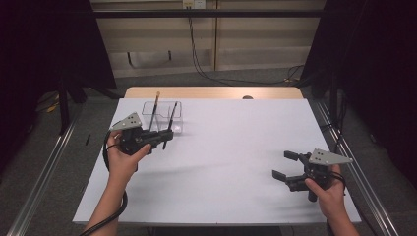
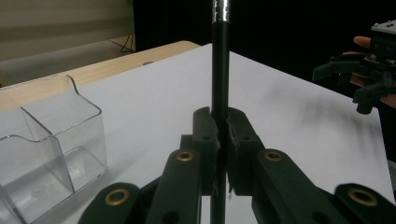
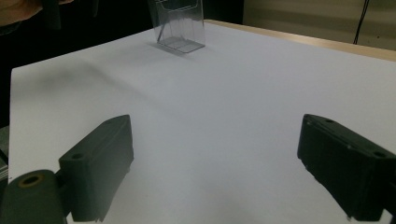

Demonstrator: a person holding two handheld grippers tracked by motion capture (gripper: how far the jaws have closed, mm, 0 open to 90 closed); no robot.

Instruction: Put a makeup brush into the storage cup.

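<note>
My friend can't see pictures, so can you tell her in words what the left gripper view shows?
The left gripper has its two black jaws shut on a thin black stick with a silver band near its top, held upright. A clear plastic box with dividers stands on the white table to its left, and the right gripper is far off at the right edge.

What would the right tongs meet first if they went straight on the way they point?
Probably nothing near: the open right tongs face bare white tabletop. Farther along, slightly left of the line, stands the clear plastic holder; depth is hard to judge.
</note>
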